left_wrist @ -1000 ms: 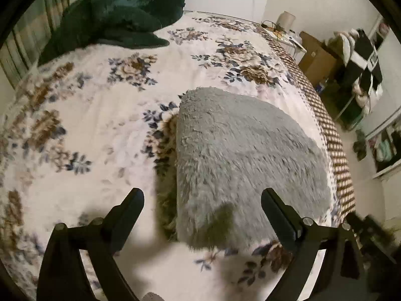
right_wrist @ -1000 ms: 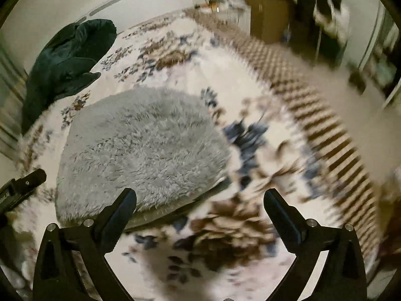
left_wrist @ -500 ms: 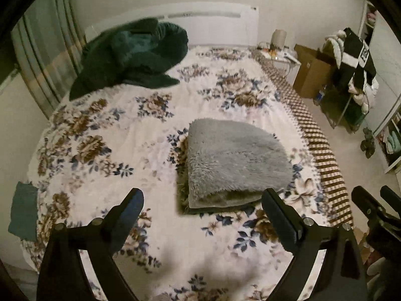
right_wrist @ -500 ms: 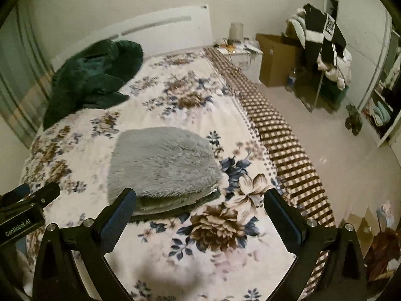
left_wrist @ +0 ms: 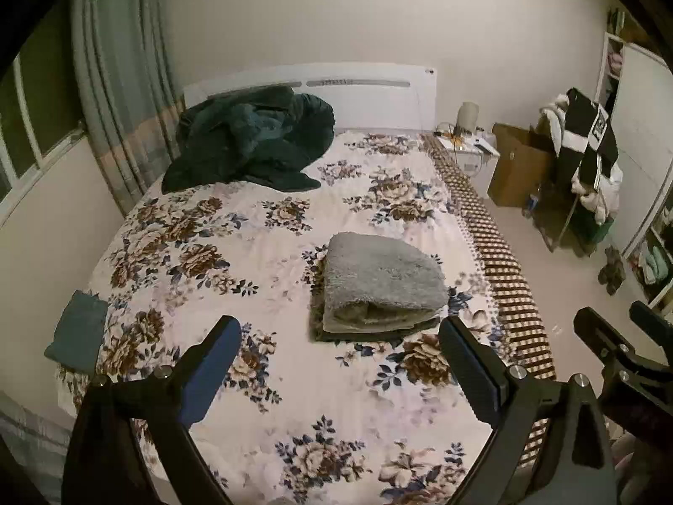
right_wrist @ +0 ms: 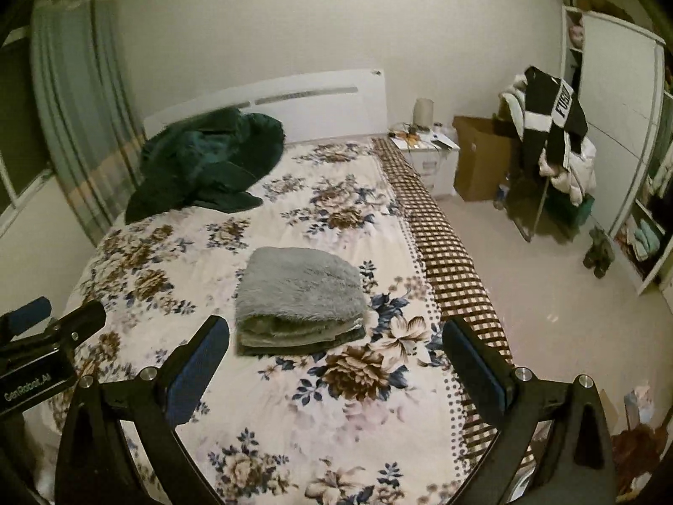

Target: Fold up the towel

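A fluffy grey towel [left_wrist: 380, 280] lies folded in a thick stack on the floral bedspread [left_wrist: 235, 252], near the bed's right side; the right wrist view shows the same towel [right_wrist: 300, 294] with its layered edge facing me. My left gripper [left_wrist: 340, 336] hangs open well back from the towel, above the bed's foot, with nothing between its fingers. My right gripper [right_wrist: 336, 343] is likewise open and empty, held back from the towel. In the left wrist view the right gripper's fingers [left_wrist: 605, 341] show at the far right.
A dark green blanket [left_wrist: 252, 139] is heaped by the white headboard. A small teal folded cloth [left_wrist: 78, 330] sits at the bed's left edge. A nightstand [left_wrist: 467, 147], cardboard box [left_wrist: 517, 168] and a clothes rack [left_wrist: 584, 155] stand to the right, with a curtain [left_wrist: 117, 105] on the left.
Both grippers have pulled far back and up from the towel, which was close under the fingers a second ago. The folded towel has stayed in place on the bed.
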A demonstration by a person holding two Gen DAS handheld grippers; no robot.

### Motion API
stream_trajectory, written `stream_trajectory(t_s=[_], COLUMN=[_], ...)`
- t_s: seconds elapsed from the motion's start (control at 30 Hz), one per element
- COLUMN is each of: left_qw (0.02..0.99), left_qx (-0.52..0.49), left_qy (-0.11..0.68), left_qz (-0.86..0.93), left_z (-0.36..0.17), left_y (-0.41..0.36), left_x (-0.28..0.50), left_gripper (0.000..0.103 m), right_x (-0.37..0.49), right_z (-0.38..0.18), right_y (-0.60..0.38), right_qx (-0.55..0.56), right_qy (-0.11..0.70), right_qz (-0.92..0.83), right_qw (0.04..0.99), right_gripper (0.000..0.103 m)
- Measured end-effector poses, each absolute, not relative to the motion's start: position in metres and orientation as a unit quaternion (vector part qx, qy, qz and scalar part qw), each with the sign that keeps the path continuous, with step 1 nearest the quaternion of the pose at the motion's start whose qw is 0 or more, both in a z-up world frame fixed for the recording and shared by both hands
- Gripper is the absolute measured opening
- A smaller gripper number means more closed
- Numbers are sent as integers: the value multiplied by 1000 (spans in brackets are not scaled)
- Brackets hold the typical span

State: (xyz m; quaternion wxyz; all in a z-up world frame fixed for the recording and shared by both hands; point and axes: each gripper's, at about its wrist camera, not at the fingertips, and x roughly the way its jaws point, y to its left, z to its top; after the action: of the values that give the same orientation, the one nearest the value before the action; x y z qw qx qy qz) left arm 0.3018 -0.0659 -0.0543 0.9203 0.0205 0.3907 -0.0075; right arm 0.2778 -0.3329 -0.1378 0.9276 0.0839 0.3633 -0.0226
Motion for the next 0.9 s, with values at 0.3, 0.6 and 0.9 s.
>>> stream_trajectory(t_s=[0.3, 0.6, 0.9], left_qw=[931, 936, 937], left_qx=[6, 2, 12], left_qy=[364, 351, 350], left_qz=[15, 11, 11], left_z=[-18, -2, 0], left_y=[-63, -56, -56], left_x=[242, 219, 208], left_gripper=[96, 103, 103], right_x=[201, 164, 154], right_z=[-75, -42, -34], right_y=[-338, -329, -326], right_qx=[71, 69, 65], right_qy=[337, 334, 332], right_qz=[-1, 2, -2], right_qw=[939, 940, 941], right_gripper=[103, 103, 103])
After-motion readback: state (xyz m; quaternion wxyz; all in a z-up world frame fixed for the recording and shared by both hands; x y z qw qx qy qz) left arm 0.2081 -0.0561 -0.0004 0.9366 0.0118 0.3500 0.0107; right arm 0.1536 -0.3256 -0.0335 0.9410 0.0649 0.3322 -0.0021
